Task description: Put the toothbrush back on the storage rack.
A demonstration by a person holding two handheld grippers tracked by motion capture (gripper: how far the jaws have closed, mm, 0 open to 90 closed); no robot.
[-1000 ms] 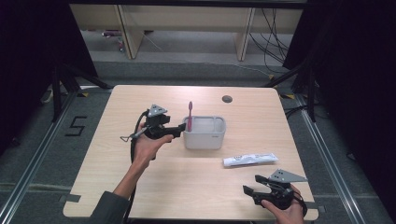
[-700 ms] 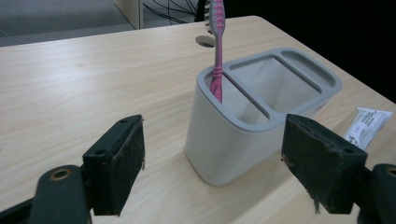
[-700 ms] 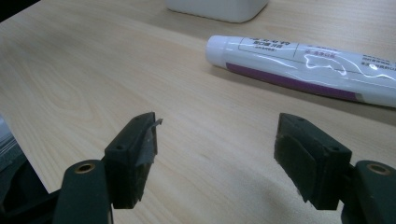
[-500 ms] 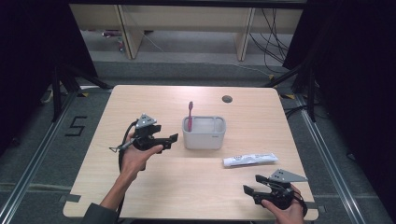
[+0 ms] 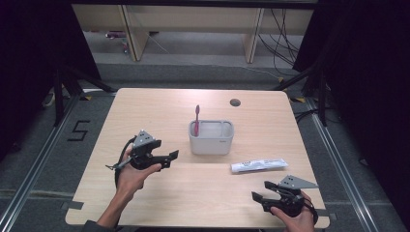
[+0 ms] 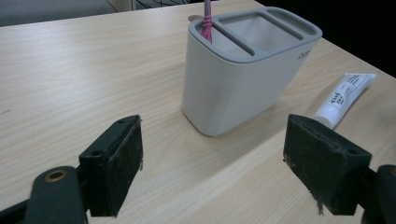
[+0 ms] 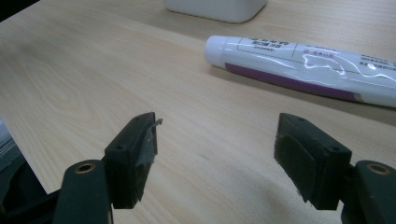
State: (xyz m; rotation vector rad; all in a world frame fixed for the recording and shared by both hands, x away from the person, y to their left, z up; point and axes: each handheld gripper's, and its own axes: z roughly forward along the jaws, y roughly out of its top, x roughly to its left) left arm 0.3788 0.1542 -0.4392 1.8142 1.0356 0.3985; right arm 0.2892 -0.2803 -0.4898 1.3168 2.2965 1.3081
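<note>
Now the left gripper (image 5: 171, 155) hangs over the left part of the bench (image 5: 159, 108), just to the left of the grey holder (image 5: 211, 140), and it points toward it. Its jaws have just been opening and now stand wide apart, with nothing between them — in the left gripper view the holder is just ahead, beyond the tips. The pink toothbrush (image 5: 197, 118) stands upright in the left compartment of the holder, head up. To the right of the holder, near its lower corner, the white toothpaste tube (image 5: 261, 165) lies flat on the wood. The right gripper (image 5: 257, 197) is low at the front right edge of the bench, its jaws also spread and empty — the tube lies ahead of them, apart from both pads.
</note>
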